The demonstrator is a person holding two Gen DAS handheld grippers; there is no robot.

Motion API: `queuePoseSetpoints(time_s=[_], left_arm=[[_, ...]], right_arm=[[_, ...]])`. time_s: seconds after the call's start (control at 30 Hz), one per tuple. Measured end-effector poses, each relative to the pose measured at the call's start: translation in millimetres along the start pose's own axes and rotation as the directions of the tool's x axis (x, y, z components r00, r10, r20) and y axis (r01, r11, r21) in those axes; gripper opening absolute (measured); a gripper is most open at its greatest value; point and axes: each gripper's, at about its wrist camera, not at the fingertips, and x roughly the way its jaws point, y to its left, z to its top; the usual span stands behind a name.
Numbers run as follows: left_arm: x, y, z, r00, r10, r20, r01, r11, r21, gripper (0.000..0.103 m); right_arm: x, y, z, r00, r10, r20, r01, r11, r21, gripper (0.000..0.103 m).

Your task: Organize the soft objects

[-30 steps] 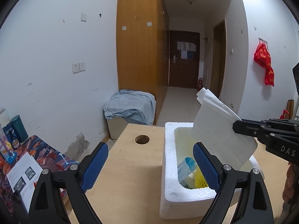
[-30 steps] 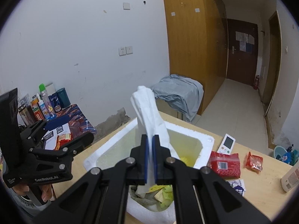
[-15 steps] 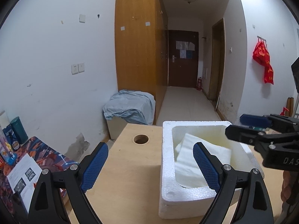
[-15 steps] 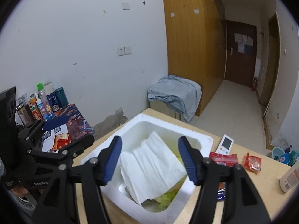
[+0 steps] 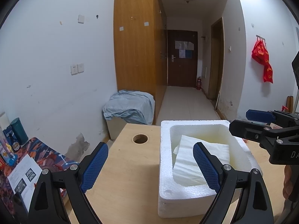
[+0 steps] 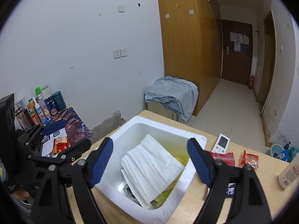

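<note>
Left wrist view: my left gripper [image 5: 149,166] stands released, its blue ribbed pads wide apart and holding nothing, above the light wooden table [image 5: 127,177]. The white styrofoam box [image 5: 186,194] sits on the table just ahead; its walls are thick, beaded and rigid. Inside lies the folded paper towel stack [image 5: 188,168], white and faintly embossed, leaning against the left wall. My right gripper [image 5: 243,121] reaches in from the right over the box rim, also released. A round cable hole [image 5: 140,138] is cut in the table.

Right wrist view: my right gripper [image 6: 150,165] hangs spread over the box [image 6: 123,194], empty. The towel stack [image 6: 151,168] rests slanted on top of yellowish-green items I cannot identify. I judge it very light, limp and easily creased or torn; a pinch across the layered folded edge would take all plies together, whereas a single corner would fan it out. On the table to the right lie red snack packets [image 6: 249,159] with glossy crinkled film, a white remote [image 6: 222,143] and a bottle [image 6: 288,173].
</note>
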Motion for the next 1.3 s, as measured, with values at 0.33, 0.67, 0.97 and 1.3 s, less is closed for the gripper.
queuePoseSetpoints(time_s=[0.33, 0.67, 0.97, 1.3], left_arm=[[-9.0, -10.0, -0.5, 1.0, -0.014, 0.014, 0.014, 1.0, 0.013, 0.097], [-19.8, -34.6, 0.2, 0.998, -0.063, 0.028, 0.062, 0.997, 0.043, 0.101], [-35.4, -66.3, 0.6, 0.989, -0.14, 0.039, 0.138, 0.99, 0.041, 0.101], [-63.7, -91.4, -3.7, 0.983, -0.175, 0.055, 0.17, 0.983, 0.075, 0.102]], right_arm=[[-23.4, -13.5, -5.4, 0.996, -0.077, 0.033, 0.076, 0.997, 0.027, 0.103], [-56.9, -31.4, -21.6, 0.99, -0.131, 0.053, 0.127, 0.989, 0.08, 0.103], [-98.4, -49.0, -45.4, 0.977, -0.201, 0.075, 0.19, 0.973, 0.129, 0.103], [-141.1, -47.7, -63.3, 0.964, -0.241, 0.111, 0.223, 0.962, 0.155, 0.103]])
